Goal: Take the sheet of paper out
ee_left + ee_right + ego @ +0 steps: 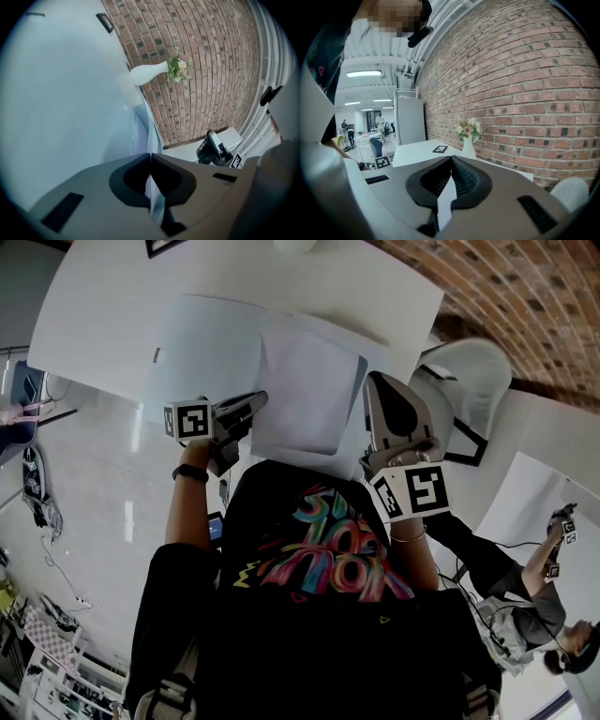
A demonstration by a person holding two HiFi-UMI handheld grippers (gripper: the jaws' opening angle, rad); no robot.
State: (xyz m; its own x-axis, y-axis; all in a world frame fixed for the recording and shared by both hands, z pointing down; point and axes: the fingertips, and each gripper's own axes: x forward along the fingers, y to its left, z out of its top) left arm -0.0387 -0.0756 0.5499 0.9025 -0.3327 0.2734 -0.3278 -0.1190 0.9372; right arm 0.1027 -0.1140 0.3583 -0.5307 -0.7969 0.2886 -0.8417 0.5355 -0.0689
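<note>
A pale bluish plastic sleeve (202, 348) lies on the white table (103, 324), and a white sheet of paper (305, 395) shows at its right part. My left gripper (261, 399) is shut at the sheet's left edge; in the left gripper view its jaws (150, 157) pinch a thin bluish-white layer, the sleeve (140, 131). My right gripper (370, 382) is at the right edge of the paper. There the jaws (451, 161) are shut on a white strip of paper (444, 206). How far the paper sits inside the sleeve is unclear.
A white vase with flowers (150, 72) stands by the brick wall (525, 84) at the table's far side. A small dark frame (439, 149) lies on the table. A white chair (469, 376) is to the right, and another person (525, 596) sits beyond it.
</note>
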